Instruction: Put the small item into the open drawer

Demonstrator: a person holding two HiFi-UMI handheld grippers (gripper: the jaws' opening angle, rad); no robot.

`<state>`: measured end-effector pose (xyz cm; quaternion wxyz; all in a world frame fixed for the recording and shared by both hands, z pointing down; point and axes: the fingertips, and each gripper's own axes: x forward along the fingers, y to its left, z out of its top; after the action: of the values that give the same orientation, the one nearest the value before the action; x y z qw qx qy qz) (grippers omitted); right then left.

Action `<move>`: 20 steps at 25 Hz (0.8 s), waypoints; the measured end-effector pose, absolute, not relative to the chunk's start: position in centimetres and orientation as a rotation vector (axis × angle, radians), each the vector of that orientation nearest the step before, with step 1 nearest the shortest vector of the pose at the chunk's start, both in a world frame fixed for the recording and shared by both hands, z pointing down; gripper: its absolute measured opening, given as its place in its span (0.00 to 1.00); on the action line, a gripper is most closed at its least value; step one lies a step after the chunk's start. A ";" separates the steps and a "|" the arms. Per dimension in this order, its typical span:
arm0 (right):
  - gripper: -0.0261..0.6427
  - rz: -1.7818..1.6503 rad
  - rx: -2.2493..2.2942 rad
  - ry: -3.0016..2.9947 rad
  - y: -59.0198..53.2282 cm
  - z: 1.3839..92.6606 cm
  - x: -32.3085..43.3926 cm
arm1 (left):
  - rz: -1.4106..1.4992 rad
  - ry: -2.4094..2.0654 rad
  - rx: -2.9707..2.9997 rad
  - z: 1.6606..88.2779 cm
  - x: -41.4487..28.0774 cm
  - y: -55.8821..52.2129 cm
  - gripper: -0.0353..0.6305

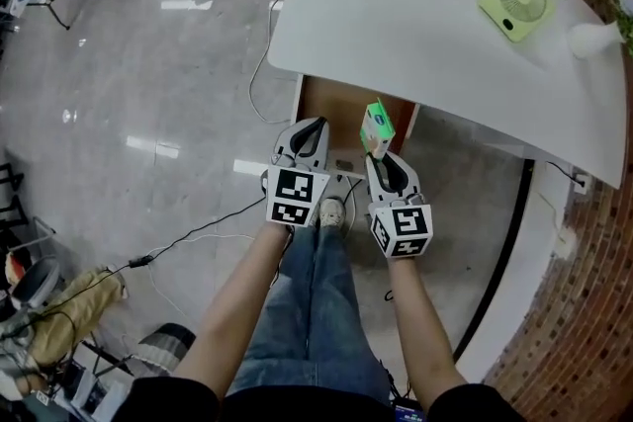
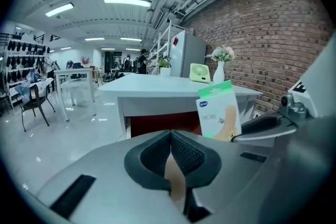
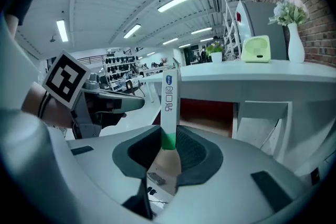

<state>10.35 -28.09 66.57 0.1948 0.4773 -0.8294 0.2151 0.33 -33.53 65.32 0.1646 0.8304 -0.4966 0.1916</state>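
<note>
Risk of a dropped or snagged packet, seen from above by a camera on the person's head. Right claw is clamped on the bottom edge of a small green-and-white packet. The packet stands upright, tall above the pads, just in front of the open drawer under the white desk. So narrow a hold could let it tip or slide out — and its top could catch the desk edge that overhangs the drawer. Left claw is closed on nothing, close beside. Most of the drawer lies hidden beneath the desk and its front behind the claws — the packet's print is too small to read.
</note>
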 end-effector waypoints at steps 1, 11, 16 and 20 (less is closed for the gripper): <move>0.17 0.618 1.323 -2.308 -28.7 67.7 10.2 | 0.544 -1.404 2.365 66.2 0.6 -33.9 0.09; 0.17 0.779 1.192 -2.101 -32.0 77.4 9.9 | 0.537 -1.361 2.282 73.2 1.0 -35.9 0.09; 0.17 0.865 1.175 -2.019 -32.9 81.1 9.6 | 0.558 -1.338 2.246 75.7 1.4 -35.7 0.09; 0.17 0.957 1.106 -1.942 -32.9 84.0 8.9 | 0.559 -1.340 2.223 76.4 1.6 -35.6 0.09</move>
<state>8.94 -32.87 83.96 0.3480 0.4266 -0.7488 0.3690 1.59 -35.56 76.44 0.2407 0.8127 -0.4898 0.2043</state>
